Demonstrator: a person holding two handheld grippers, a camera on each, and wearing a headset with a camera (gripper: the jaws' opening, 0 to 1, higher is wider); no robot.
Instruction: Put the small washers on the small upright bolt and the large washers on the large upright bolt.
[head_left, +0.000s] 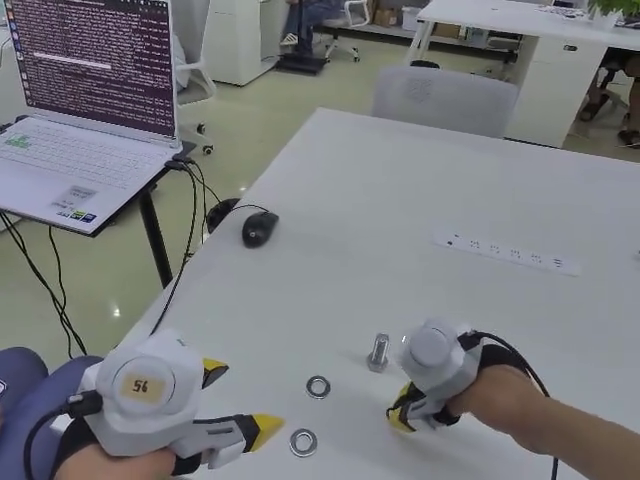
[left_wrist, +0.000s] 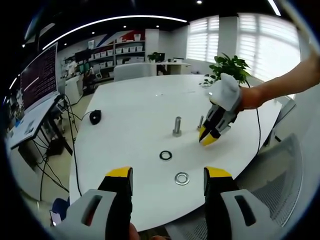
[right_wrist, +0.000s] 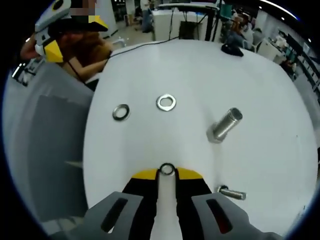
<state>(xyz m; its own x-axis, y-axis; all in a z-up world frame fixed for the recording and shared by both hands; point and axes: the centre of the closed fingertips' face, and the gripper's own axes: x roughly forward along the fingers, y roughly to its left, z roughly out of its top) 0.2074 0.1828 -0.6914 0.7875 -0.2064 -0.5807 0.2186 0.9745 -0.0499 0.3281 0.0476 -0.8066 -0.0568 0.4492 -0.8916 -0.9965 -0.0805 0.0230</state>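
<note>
Two large washers lie flat on the white table (head_left: 400, 200), one (head_left: 318, 386) nearer the bolts and one (head_left: 303, 441) closer to me. The large bolt (head_left: 378, 352) stands upright just beyond them. In the right gripper view, the small bolt (right_wrist: 231, 192) stands close beside my right gripper (right_wrist: 167, 172), whose jaws are shut on a small washer (right_wrist: 167, 170) held at their tips. That gripper (head_left: 400, 418) sits low over the table, right of the large bolt. My left gripper (head_left: 242, 400) hovers open at the near left, with the washers (left_wrist: 165, 155) (left_wrist: 181, 178) ahead of its empty jaws.
A black mouse (head_left: 259, 229) with its cable lies at the table's left edge. A white power strip (head_left: 505, 252) lies at the far right. A laptop (head_left: 80, 120) stands on a side stand to the left, and a grey chair (head_left: 445, 100) at the far edge.
</note>
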